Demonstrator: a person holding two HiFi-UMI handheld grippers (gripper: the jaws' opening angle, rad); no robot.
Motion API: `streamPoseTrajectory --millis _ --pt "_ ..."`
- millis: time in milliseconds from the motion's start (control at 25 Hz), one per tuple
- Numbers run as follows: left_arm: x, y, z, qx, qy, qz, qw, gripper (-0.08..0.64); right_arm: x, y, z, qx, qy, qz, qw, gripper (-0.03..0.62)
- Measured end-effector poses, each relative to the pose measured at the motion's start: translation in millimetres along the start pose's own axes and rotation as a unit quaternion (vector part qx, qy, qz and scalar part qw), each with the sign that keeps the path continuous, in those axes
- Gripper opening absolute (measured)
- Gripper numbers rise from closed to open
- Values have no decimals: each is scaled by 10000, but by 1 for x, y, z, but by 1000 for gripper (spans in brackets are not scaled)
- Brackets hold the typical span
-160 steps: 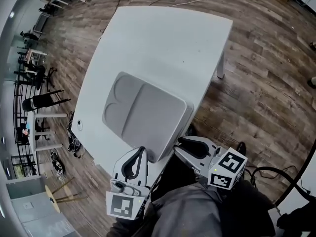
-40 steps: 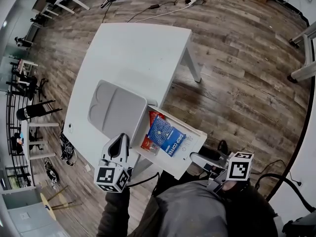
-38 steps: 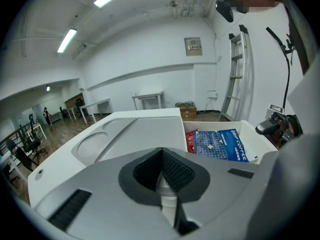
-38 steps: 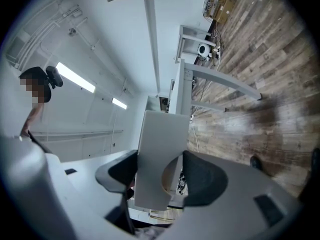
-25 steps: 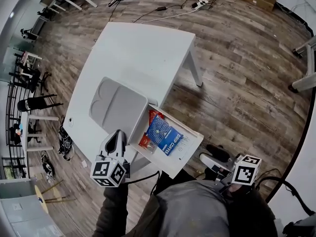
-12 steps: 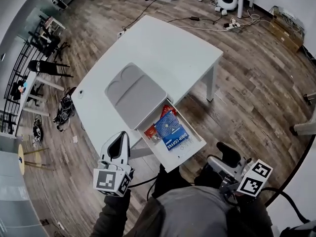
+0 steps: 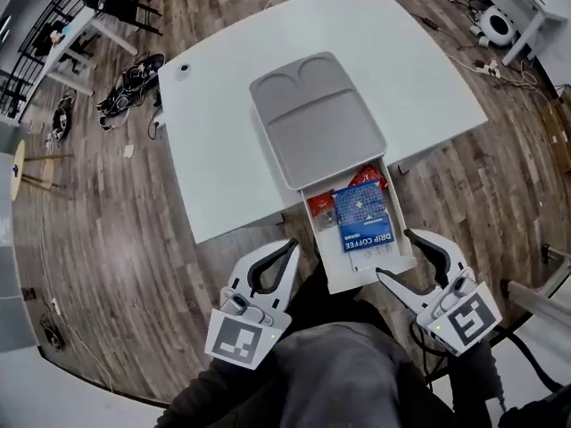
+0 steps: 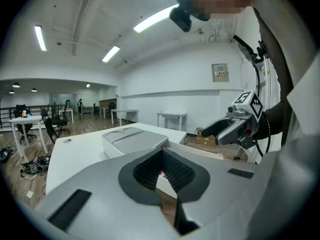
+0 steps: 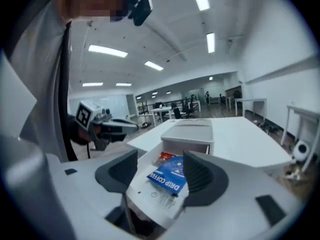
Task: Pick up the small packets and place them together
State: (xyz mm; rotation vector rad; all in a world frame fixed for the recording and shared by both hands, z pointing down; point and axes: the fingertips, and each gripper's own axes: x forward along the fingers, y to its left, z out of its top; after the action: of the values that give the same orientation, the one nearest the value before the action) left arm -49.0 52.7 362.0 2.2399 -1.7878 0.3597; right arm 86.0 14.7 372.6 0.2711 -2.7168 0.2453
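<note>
An open white drawer (image 7: 359, 280) juts from the table's near edge. It holds a blue drip coffee packet (image 7: 361, 214) and small red packets (image 7: 321, 207) at its back. My left gripper (image 7: 287, 248) hangs shut and empty off the drawer's front left corner. My right gripper (image 7: 403, 257) stands open at the front right corner. In the right gripper view the drawer (image 9: 153, 201) with the blue packet (image 9: 169, 176) and a red packet (image 9: 165, 157) shows between the open fingers. The left gripper view has its pads (image 8: 175, 170) nearly meeting.
A grey moulded tray box (image 7: 317, 119) sits on the white table (image 7: 223, 105) just behind the drawer. A small round object (image 7: 185, 68) lies at the table's far left corner. Wooden floor surrounds it, with cables (image 7: 134, 83) and chairs to the left.
The drawer, shut 6.4 s ago, stands pulled out with packets showing. The view has swung round. Both grippers have come up to flank the drawer's front; the right has neared its corner.
</note>
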Motion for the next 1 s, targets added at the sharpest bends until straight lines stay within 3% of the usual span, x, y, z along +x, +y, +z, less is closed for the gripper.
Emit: streamPoseTrajectory --millis 80,120,240,360,560,800,880,1000 --pt "-4 8 -4 -120 -27 103 9999 -3 15 3 -9 -962 599 24 9936 291" --pt "-6 11 -6 -194 -59 154 9997 -3 22 4 -14 -1480 878 8 9851 291" --pt "-11 17 -10 -402 -137 281 9987 -3 38 7 -27 -2729 1454 32 9510 290" --pt "-13 22 -13 -500 -154 343 9980 -3 49 7 -41 -3414 1935 237 9195 290" --pt "-11 37 -13 -599 -152 462 9970 -3 59 1 -66 -3856 2623 608 8825 290" --pt "-4 45 -15 -631 -106 497 9967 -3 70 -7 -83 -4095 3121 901 8525 290" --pt "-4 48 -17 -652 -88 520 9965 -3 74 -9 -85 -4214 3185 888 8444 258" --pt "-2 54 -18 -660 -67 577 9961 -3 81 -15 -83 -4395 3162 794 8370 159"
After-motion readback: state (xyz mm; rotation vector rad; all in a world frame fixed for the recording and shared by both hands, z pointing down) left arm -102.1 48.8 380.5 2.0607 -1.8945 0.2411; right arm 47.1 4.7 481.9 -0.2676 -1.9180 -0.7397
